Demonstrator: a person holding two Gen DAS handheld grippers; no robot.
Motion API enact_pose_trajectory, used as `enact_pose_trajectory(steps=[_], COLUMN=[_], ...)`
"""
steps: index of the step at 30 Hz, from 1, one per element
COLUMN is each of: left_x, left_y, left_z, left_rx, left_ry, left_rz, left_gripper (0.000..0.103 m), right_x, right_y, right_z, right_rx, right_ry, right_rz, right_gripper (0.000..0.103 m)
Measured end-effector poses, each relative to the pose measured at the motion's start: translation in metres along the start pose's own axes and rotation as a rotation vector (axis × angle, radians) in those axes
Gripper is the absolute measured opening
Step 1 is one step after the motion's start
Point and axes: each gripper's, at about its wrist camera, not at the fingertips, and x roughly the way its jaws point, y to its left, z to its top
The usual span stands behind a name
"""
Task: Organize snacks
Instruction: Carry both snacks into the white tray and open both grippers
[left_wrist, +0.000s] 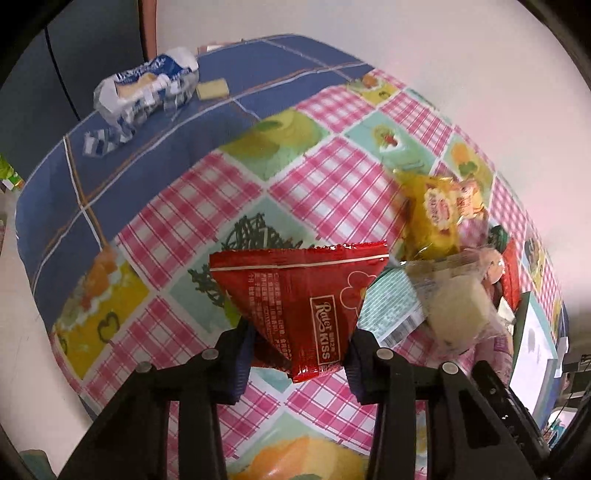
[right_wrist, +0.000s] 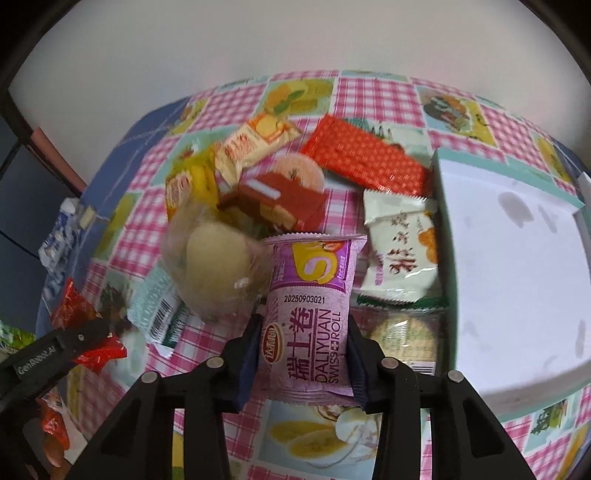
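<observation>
Above the checked bench (left_wrist: 332, 184), left hand-held gripper (left_wrist: 299, 354) pinches a red Rutei Kiss packet (left_wrist: 295, 295); right hand-held gripper (right_wrist: 301, 354) pinches a purple Daliyuan Swiss roll (right_wrist: 310, 314), snack pile (right_wrist: 266, 184) just beyond, white box (right_wrist: 517, 258) alongside.

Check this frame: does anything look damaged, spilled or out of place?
Yes. A torn blue-and-white wrapper lies open on the blue cloth, apart from the snack pile, with a loose yellow piece beside it. Nothing else stands out.
</observation>
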Motion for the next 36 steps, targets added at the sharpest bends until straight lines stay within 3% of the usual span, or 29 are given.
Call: enact_pose_trajectory(steps=[7,15,22,30,36], left_x=[-0.020,-0.034,-0.042,-0.033,-0.011], left_y=[0.002,-0.053,-0.142,-0.221,-0.276], left_z=[-0.007,-0.019,-0.042,-0.068,-0.095], left_rx=[0.005,0.122,0.339,0.487,0.615], left_ry=[-0.024,-0.025,-0.016,0.014,0.053], left_rz=[-0.012,-0.054,-0.087,-0.152,-0.158], left_gripper=[0.044,0.044,0.044,0.044,0.044], right_x=[-0.023,-0.033,-0.048,-0.054,-0.054], right_y=[-0.020,-0.058,-0.115,-0.186,-0.249], right_z=[0.001,0.006,0.009,0.004,-0.010], right_rx=[0.054,0.139,0.253,0.412,0.578], right_ry=[-0.026,-0.043,-0.080,-0.087,-0.074], right_rz=[0.028,0.007,-0.124,-0.255,-0.360], right_gripper=[0.044,0.044,0.044,0.044,0.044])
